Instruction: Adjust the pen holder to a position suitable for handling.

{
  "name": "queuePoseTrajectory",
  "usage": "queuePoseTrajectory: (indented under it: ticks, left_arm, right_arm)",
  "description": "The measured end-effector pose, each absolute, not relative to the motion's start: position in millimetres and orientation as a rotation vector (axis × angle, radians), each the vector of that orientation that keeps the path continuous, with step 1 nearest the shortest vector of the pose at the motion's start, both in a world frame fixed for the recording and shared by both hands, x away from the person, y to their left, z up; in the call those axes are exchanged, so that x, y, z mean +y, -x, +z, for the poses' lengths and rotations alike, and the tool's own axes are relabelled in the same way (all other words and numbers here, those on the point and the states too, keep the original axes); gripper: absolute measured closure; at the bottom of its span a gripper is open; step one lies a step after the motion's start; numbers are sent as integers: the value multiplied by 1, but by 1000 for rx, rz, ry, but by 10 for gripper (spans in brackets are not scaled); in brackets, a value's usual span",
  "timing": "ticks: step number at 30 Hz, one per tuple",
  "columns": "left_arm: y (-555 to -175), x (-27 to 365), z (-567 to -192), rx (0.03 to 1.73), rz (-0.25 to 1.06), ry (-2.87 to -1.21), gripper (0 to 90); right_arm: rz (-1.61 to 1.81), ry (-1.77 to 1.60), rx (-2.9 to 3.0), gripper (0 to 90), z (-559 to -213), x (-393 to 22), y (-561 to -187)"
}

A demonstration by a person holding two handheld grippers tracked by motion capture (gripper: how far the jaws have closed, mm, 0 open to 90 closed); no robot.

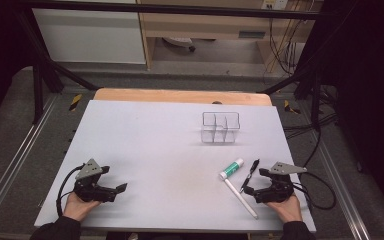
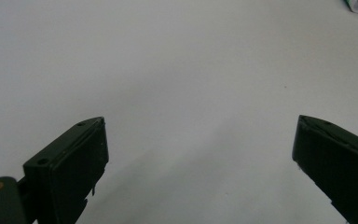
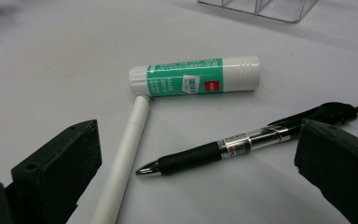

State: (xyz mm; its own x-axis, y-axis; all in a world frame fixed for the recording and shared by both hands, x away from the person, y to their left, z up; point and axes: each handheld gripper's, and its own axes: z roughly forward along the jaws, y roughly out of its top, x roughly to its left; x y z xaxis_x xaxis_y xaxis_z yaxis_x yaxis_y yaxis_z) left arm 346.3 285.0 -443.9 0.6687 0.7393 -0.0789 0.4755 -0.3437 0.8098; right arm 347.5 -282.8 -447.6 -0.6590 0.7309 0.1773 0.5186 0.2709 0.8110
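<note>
Resting on the grey table [image 1: 155, 145], both tools, left [image 1: 111, 190] and right [image 1: 252, 186], gape released.

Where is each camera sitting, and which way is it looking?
High view: above the person's side, looking forward and down at the table; both hands, left gripper, right gripper.
Left gripper view: on the left gripper, facing bare table between open jaws.
Right gripper view: on the right gripper, facing glue stick, black pen, white pen.
Shared: high and right views both show the glue stick.
</note>
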Motion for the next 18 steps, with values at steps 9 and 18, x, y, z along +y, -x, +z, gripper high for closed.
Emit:
queuePoseTrajectory:
  ticks: [9,18]
  left_arm:
    - [-346,285,-444,945,380,-2010,35]
    - [-346,285,-445,947,381,-2010,36]
  right_arm:
    - [1323,-1147,2315,13,-447,-281,-347]
    - [1305,-1097,2322,10,-442,-275,-347]
